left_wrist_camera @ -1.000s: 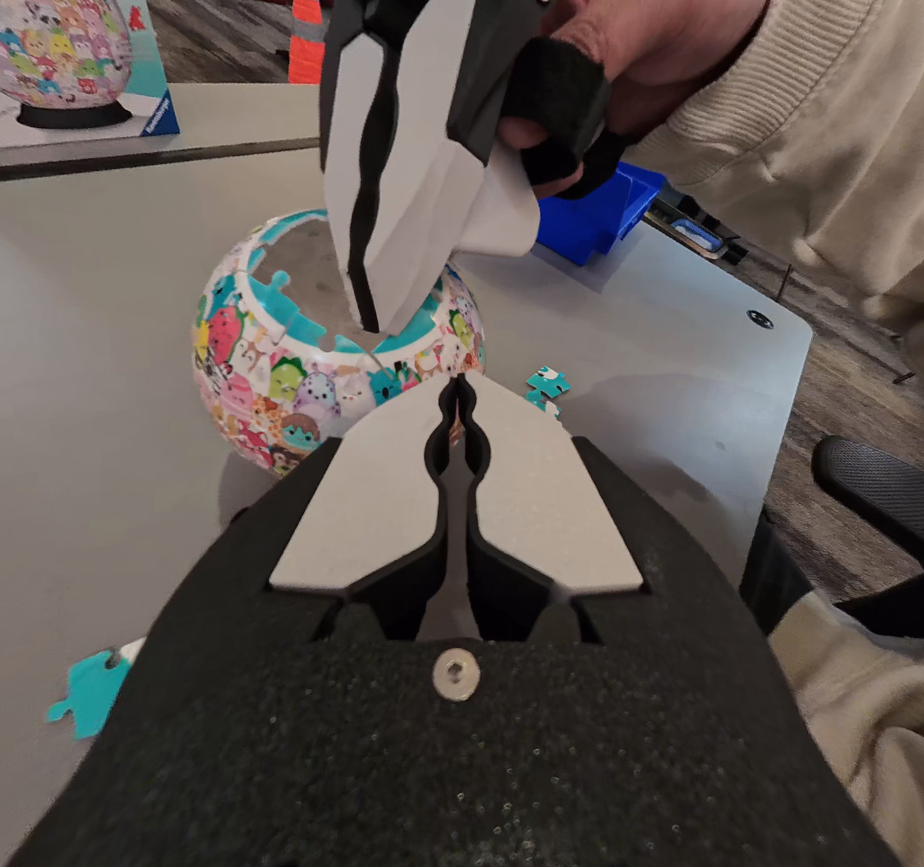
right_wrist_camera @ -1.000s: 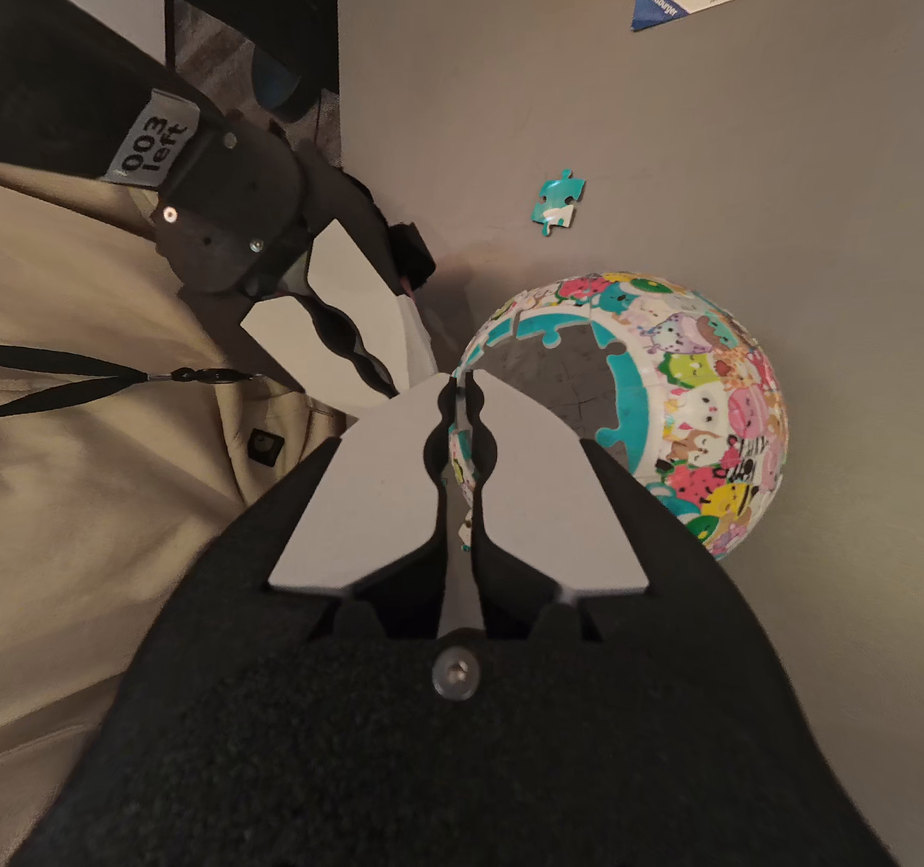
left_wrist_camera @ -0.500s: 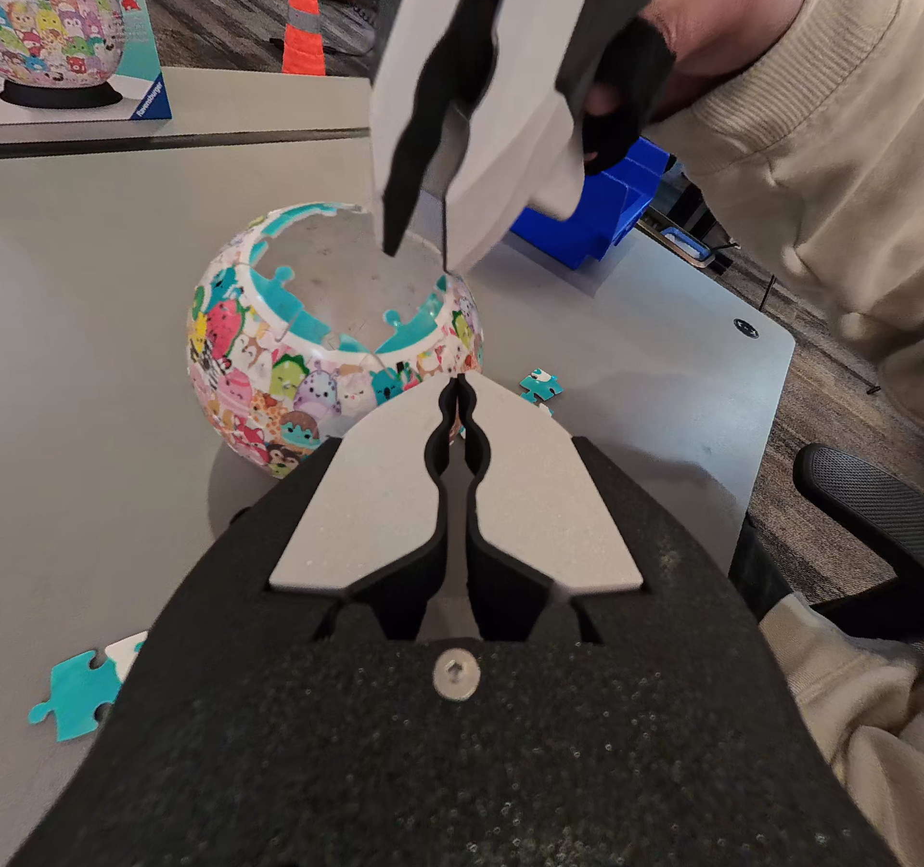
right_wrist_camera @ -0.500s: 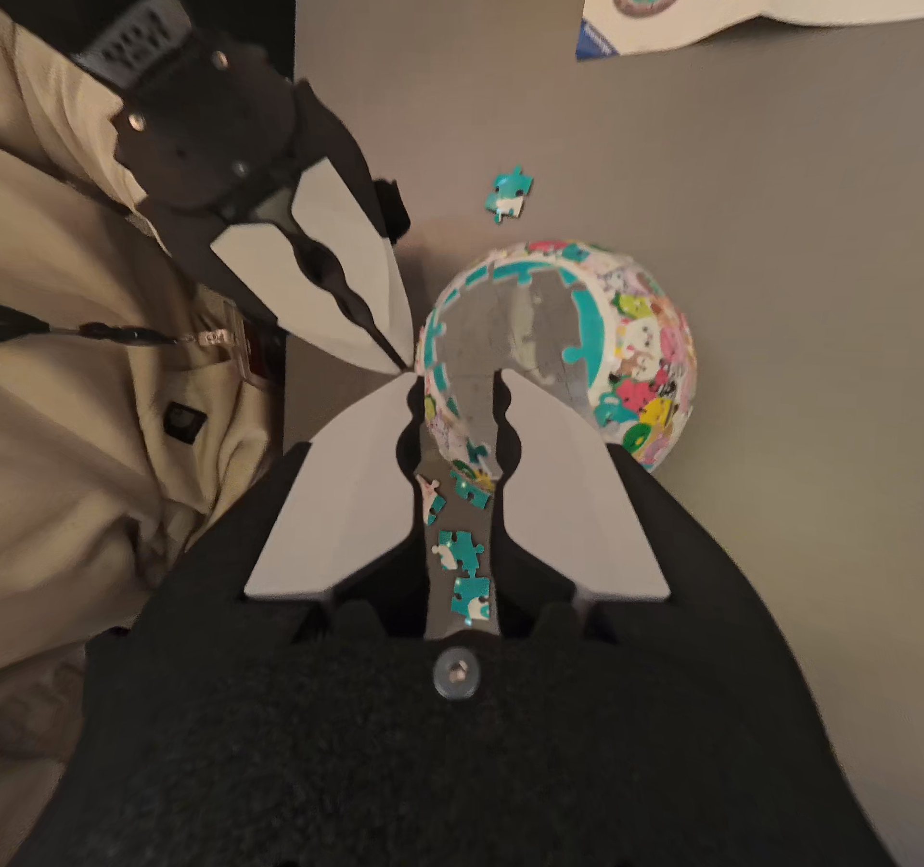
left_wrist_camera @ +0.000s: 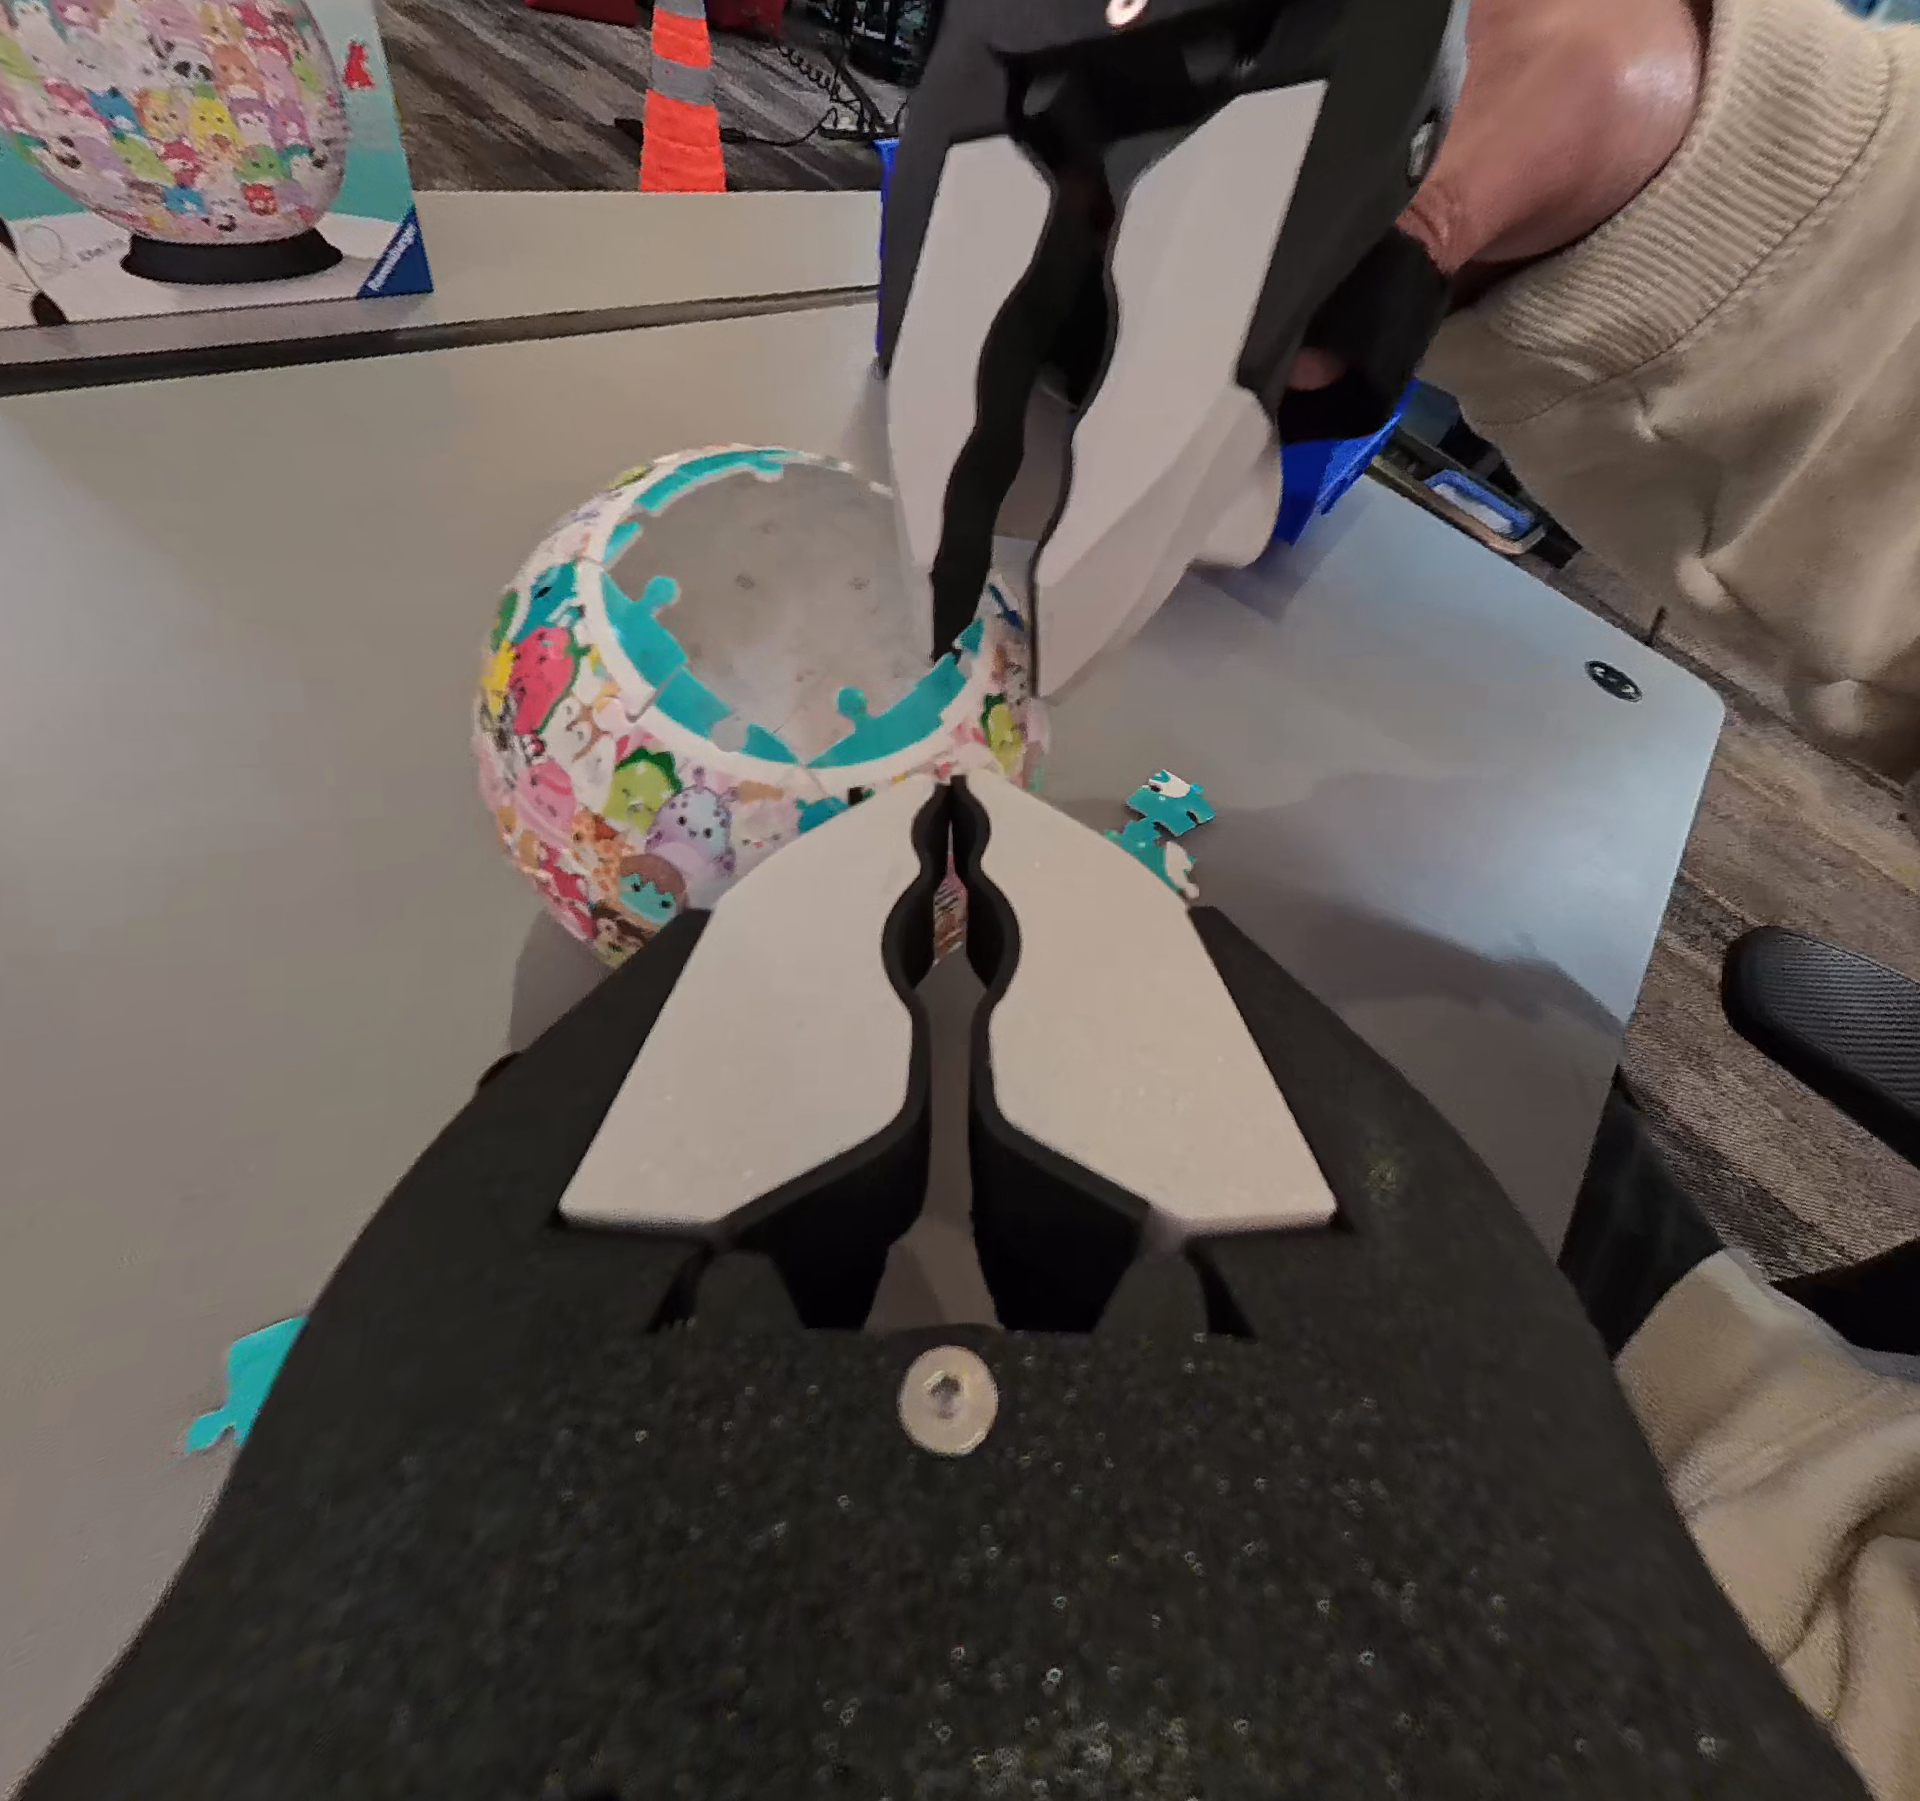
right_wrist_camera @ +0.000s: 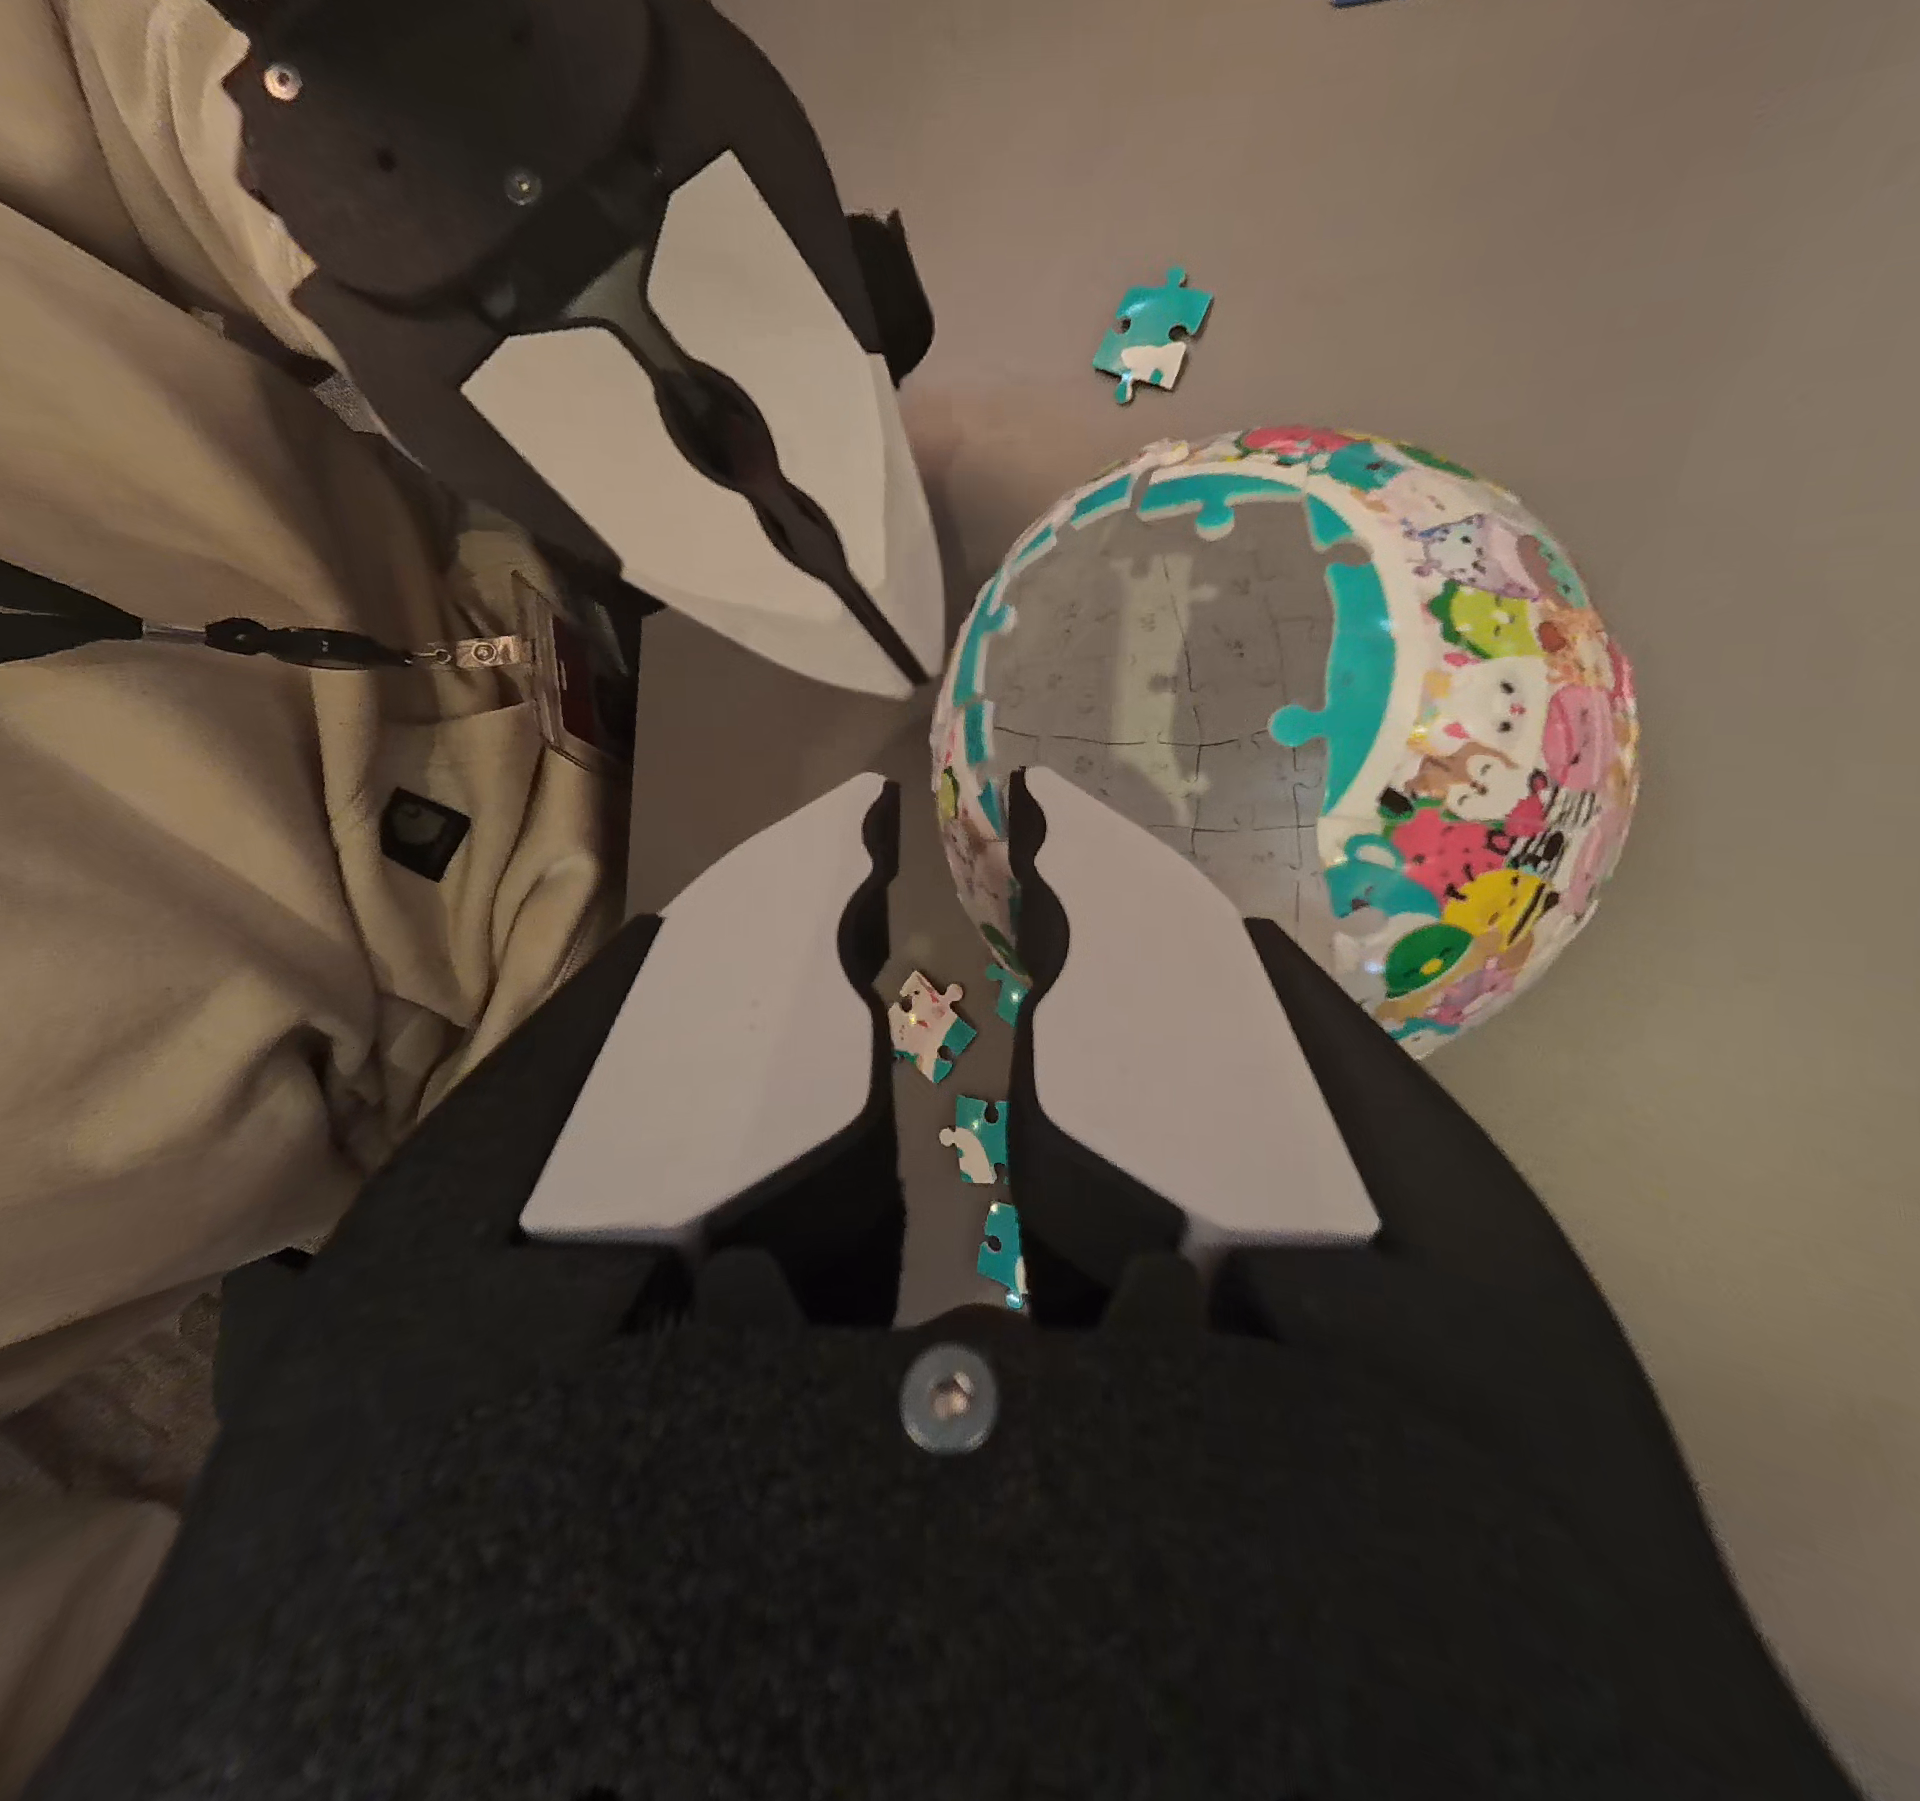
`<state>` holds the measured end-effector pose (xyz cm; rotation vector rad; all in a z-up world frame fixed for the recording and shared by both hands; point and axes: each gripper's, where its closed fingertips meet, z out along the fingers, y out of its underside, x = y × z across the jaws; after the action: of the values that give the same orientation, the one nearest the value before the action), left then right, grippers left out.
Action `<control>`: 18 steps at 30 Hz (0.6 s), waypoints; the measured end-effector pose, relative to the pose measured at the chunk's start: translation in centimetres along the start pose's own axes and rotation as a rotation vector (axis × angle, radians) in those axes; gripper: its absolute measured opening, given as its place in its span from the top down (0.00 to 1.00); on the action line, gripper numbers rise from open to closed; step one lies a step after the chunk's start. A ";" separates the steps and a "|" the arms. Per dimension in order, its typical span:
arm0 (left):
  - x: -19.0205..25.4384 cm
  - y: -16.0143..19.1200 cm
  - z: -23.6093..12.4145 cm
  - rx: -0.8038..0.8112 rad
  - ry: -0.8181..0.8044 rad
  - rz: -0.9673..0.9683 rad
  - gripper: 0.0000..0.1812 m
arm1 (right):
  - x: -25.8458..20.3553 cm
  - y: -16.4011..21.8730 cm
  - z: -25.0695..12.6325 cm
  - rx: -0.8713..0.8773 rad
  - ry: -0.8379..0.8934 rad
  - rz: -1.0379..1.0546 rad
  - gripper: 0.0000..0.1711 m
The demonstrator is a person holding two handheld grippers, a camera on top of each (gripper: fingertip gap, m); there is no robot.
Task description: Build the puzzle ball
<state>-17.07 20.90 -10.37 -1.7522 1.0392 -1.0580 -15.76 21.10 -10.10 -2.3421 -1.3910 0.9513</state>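
Observation:
The colourful puzzle ball [left_wrist_camera: 644,785] rests on the grey table [left_wrist_camera: 208,712] with a large hole at its top showing the grey inside; it also shows in the right wrist view [right_wrist_camera: 1455,764]. My right gripper [right_wrist_camera: 951,783] is open and empty, with one finger inside the hole and one outside the ball's teal rim; the left wrist view shows it coming down from above [left_wrist_camera: 992,660]. My left gripper [left_wrist_camera: 951,793] is shut and empty, its tips just at the ball's near side; it also shows in the right wrist view [right_wrist_camera: 914,676]. Several loose teal pieces [right_wrist_camera: 930,1024] lie beneath my right gripper.
One loose teal piece [right_wrist_camera: 1153,333] lies beyond the ball, another [left_wrist_camera: 244,1388] at the left near my left gripper, more [left_wrist_camera: 1158,816] right of the ball. The puzzle box [left_wrist_camera: 177,89] stands at the back left. A blue bin [left_wrist_camera: 1340,463] sits behind the right gripper. The table edge [left_wrist_camera: 1642,920] is to the right. The loose teal piece [right_wrist_camera: 1153,333] is about 15 centimeters from my left fingertips.
My right gripper was shut at the ball's rim, then opened and lifted, and is now back down at the rim, still open. My left gripper stays shut beside the ball.

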 end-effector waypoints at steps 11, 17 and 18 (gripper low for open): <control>0.2 0.6 0.0 -0.017 0.016 0.015 1.00 | -0.3 -0.1 0.4 -0.012 -0.001 -0.010 0.87; -0.1 1.0 0.2 -0.028 0.033 -0.005 1.00 | -0.3 -0.1 0.6 -0.022 0.004 -0.015 0.86; -0.1 0.9 0.0 -0.016 0.031 -0.005 1.00 | -0.3 -0.1 0.7 -0.024 0.006 -0.015 0.86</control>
<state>-17.31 20.72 -11.22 -1.7576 1.0653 -1.0856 -16.38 20.79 -10.43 -2.3465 -1.4232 0.9281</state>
